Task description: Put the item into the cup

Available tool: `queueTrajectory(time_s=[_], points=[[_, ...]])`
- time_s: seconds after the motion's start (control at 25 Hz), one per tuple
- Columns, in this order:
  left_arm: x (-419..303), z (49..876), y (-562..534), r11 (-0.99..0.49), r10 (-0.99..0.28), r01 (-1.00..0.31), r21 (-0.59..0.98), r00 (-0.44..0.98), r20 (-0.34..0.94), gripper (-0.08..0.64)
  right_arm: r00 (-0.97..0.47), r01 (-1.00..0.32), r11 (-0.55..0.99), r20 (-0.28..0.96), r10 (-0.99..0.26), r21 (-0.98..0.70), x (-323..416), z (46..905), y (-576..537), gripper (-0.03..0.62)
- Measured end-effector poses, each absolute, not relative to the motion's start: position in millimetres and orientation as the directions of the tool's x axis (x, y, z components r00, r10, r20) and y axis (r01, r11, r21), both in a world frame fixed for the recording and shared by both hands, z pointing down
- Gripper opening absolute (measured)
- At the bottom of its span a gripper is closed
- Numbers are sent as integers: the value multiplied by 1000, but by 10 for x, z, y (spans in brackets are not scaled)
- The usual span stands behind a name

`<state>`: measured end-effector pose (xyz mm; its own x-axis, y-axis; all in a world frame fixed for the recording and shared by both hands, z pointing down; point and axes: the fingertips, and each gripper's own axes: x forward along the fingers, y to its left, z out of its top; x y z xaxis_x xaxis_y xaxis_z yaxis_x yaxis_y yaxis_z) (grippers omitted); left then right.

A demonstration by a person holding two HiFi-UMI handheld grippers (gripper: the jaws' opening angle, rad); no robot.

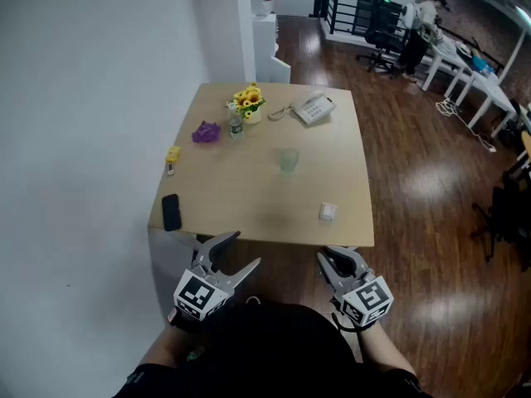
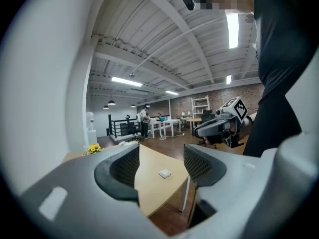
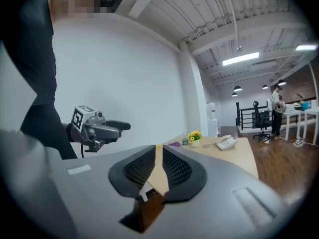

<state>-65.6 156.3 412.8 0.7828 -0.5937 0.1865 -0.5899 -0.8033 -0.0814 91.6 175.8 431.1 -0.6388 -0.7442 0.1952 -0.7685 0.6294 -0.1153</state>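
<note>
**Item on table, not yet picked up; both grippers empty and short of the edge**

The small white item [image 1: 328,212] lies flat on the wooden table [image 1: 249,191], near its front edge and toward the right corner. Nothing touches it. That position appears chosen for easy reach from the standing side. What the item is cannot be made out.

The clear cup [image 1: 288,161] stands upright, mouth up, at mid-table. It is farther in than the item, slightly to its left and well apart from it. The bare surface between the 2 leaves an unobstructed path for the transfer.

The right gripper [image 1: 333,255] is the nearer of the 2 to the item and the likely tool for the pickup. Its jaws stand nearly together with a narrow gap, and only the table shows through that gap. It grasps nothing and would need to widen before closing on the item.

The left gripper [image 1: 249,248] has its jaws spread wide and empty. The item shows through their gap, far off.

Both grippers sit below and in front of the table edge, roughly level, in what reads as a ready posture.

Other objects sit clear of the work area:
- Far edge: a telephone [image 1: 314,108] and a pot of yellow flowers [image 1: 249,103].
- Left side: a small bottle [image 1: 236,125], a purple object [image 1: 206,132], a yellow object [image 1: 172,155] and a black phone [image 1: 171,212].
</note>
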Motion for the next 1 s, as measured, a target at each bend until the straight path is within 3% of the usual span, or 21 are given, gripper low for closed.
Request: queueTrajectory(time_s=[0.44, 0.72, 1.0], points=[[-448, 4345, 1225, -796, -601, -601, -79, 768, 221, 274, -589, -791, 610, 325, -740, -44, 1419, 4862, 1295, 89], [-271, 4425, 690, -827, -557, -558, -67, 799, 226, 274, -483, -808, 587, 521, -703, 43, 1786, 5662, 623, 110], [-280, 4571, 11, -850, -512, -527, -12, 819, 261, 273, -368, -799, 598, 740, -563, 58, 1991, 6718, 12, 140]])
